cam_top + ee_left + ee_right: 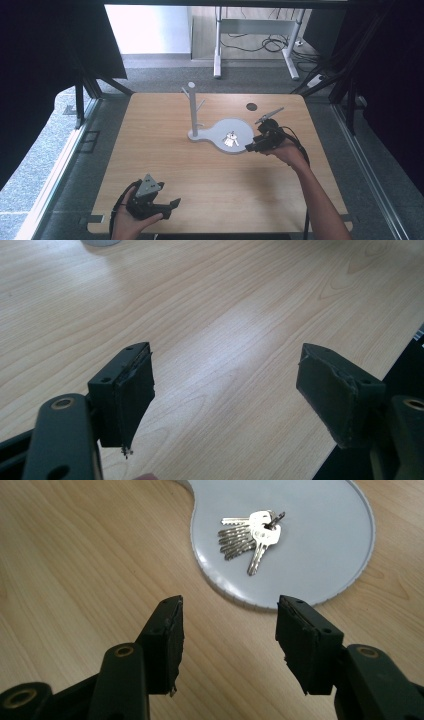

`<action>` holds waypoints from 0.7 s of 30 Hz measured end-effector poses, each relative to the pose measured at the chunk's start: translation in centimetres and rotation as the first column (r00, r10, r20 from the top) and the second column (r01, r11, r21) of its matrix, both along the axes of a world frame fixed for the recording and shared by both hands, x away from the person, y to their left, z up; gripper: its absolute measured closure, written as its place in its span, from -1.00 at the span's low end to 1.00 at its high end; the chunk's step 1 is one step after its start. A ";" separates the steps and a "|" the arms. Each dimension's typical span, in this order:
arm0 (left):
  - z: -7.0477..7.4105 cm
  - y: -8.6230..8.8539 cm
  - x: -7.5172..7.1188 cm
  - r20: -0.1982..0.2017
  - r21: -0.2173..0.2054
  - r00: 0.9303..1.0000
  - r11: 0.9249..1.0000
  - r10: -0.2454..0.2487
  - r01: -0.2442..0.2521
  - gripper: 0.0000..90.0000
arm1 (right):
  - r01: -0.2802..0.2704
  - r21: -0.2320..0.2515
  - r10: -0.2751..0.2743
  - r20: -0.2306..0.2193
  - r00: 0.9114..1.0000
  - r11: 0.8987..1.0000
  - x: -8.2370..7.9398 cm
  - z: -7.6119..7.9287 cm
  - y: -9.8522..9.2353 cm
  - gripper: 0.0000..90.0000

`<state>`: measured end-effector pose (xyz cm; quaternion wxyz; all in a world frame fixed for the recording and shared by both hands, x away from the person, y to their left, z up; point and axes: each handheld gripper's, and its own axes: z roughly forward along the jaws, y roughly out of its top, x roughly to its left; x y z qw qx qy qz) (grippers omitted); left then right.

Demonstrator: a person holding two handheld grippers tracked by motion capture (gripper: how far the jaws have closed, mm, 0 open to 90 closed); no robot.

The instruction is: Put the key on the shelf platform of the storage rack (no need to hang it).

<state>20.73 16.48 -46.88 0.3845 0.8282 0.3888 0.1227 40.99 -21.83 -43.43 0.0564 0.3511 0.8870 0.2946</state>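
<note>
The bunch of keys (251, 536) lay flat and fanned mid-tray (320, 580) toward the table's (210, 170) right edge, light, rigid, slippery metal best pinched at the ring end, while the right gripper (229, 640) hung open, empty, just short.

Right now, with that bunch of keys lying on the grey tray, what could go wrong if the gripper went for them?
1. The keys lie flat and fanned out on the tray, so the right gripper, open and empty just short of the tray's rim, might pinch one blade and leave the rest dangling or slipping.
2. The tray looks light; a push could slide it and its post across the table.
</note>
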 end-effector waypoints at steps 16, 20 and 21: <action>-0.3 -0.8 0.0 -0.009 0.017 1.000 1.000 -0.015 0.015 -0.48 | 0.072 0.071 -0.076 0.051 0.996 0.995 -7.2 -1.7 -5.6 -0.02; -0.4 -0.9 0.0 -0.010 0.022 1.000 1.000 -0.018 0.019 -0.48 | 0.099 0.087 -0.105 0.056 0.993 0.991 -8.6 -2.7 -7.2 -0.02; -0.4 -0.9 0.0 -0.010 0.023 1.000 1.000 -0.019 0.019 -0.48 | 0.107 0.092 -0.112 0.056 0.992 0.990 -8.9 -3.0 -7.5 -0.02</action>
